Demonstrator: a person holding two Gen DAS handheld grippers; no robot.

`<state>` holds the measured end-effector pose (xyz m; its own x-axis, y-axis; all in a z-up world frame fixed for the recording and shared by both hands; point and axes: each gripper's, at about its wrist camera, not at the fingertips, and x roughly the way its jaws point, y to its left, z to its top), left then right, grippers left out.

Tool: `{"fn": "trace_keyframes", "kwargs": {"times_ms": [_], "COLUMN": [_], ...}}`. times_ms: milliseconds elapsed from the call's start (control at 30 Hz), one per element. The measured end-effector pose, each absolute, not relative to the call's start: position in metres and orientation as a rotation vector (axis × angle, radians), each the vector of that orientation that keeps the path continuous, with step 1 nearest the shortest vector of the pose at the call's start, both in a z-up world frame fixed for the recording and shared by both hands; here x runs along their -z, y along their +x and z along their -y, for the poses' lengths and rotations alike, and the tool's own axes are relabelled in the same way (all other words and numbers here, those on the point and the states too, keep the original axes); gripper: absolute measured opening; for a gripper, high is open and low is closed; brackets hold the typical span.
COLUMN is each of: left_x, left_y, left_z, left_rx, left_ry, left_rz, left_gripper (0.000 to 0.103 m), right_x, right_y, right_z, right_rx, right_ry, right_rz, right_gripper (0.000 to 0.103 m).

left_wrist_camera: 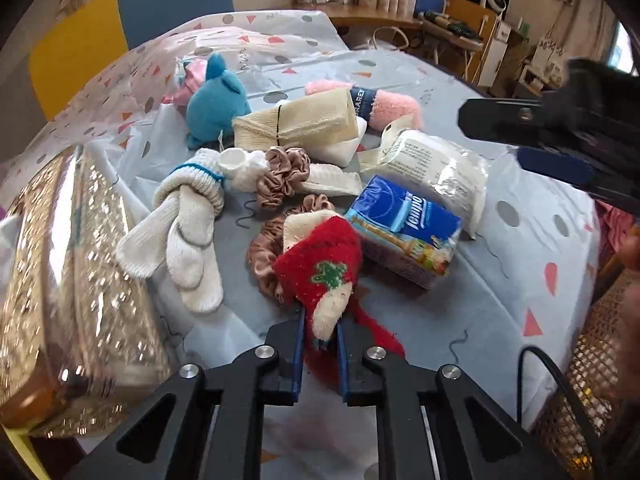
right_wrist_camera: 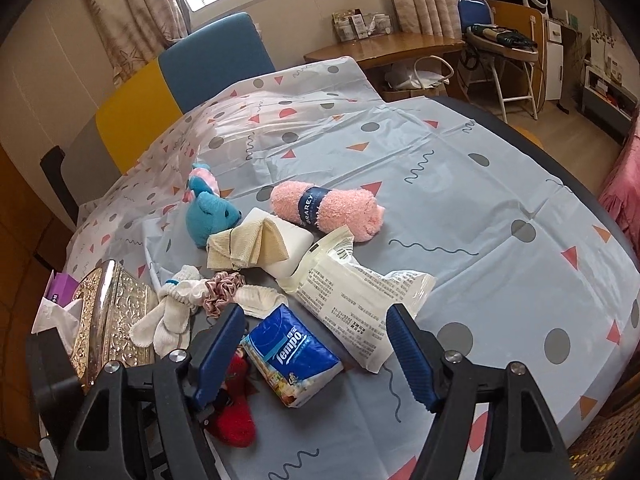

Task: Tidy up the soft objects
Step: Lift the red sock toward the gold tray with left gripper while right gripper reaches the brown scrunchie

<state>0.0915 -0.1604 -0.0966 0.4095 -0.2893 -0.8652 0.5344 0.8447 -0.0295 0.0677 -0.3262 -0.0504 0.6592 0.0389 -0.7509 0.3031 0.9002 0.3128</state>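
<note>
Left gripper (left_wrist_camera: 320, 330) clamped on fuzzy red-and-white Christmas sock (left_wrist_camera: 320, 268); right gripper (right_wrist_camera: 316, 344) wide open, empty, above blue tissue pack (right_wrist_camera: 294, 354).

Left gripper (left_wrist_camera: 320, 328) clamped, right gripper (right_wrist_camera: 316, 354) agape.

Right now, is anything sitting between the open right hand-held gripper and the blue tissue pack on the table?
Nothing visible does. The right hand-held gripper is open with the blue tissue pack lying directly ahead, framed between its fingers. The red sock, clamped in the left hand-held gripper, lies just left of the pack, and the white plastic packet borders it on the right.
</note>
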Motion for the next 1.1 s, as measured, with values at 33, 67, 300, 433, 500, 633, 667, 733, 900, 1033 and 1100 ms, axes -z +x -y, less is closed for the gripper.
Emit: {"fn": "trace_keyframes", "kwargs": {"times_ms": [33, 67, 300, 433, 500, 633, 667, 733, 900, 1033, 1100], "left_x": [0.093, 0.089, 0.066, 0.048, 0.041, 0.020, 0.015, 0.003, -0.028, -0.041, -0.041], "left_y": [0.088, 0.083, 0.049, 0.031, 0.028, 0.021, 0.021, 0.019, 0.020, 0.030, 0.040], "left_z": [0.154, 0.146, 0.106, 0.091, 0.083, 0.064, 0.059, 0.047, 0.001, -0.053, -0.086], "left_rx": [0.534, 0.541, 0.596, 0.614, 0.620, 0.623, 0.625, 0.621, 0.576, 0.470, 0.379], "left_ry": [0.250, 0.232, 0.163, 0.150, 0.128, 0.075, 0.058, 0.024, -0.087, -0.196, -0.240], "left_rz": [-1.018, -1.003, -0.943, -0.897, -0.886, -0.855, -0.848, -0.824, -0.780, -0.755, -0.744], "left_gripper": [0.013, 0.013, 0.013, 0.013, 0.013, 0.013, 0.013, 0.013, 0.013, 0.013, 0.013], "right_x": [0.050, 0.050, 0.058, 0.068, 0.072, 0.085, 0.088, 0.096, 0.103, 0.117, 0.125], "right_y": [0.068, 0.068, 0.078, 0.089, 0.096, 0.116, 0.121, 0.129, 0.141, 0.150, 0.150], "right_z": [0.326, 0.326, 0.297, 0.268, 0.254, 0.234, 0.230, 0.225, 0.217, 0.206, 0.200], "right_rx": [0.148, 0.137, 0.030, -0.065, -0.109, -0.130, -0.135, -0.119, -0.128, -0.149, -0.153], "right_ry": [0.444, 0.446, 0.364, 0.281, 0.254, 0.214, 0.204, 0.183, 0.133, 0.073, 0.021], "right_rz": [-0.841, -0.840, -0.908, -0.977, -1.002, -1.051, -1.061, -1.083, -1.069, -1.119, -1.138], "right_gripper": [0.075, 0.072, 0.041, 0.041, 0.041, 0.045, 0.047, 0.054, 0.066, 0.067, 0.067]}}
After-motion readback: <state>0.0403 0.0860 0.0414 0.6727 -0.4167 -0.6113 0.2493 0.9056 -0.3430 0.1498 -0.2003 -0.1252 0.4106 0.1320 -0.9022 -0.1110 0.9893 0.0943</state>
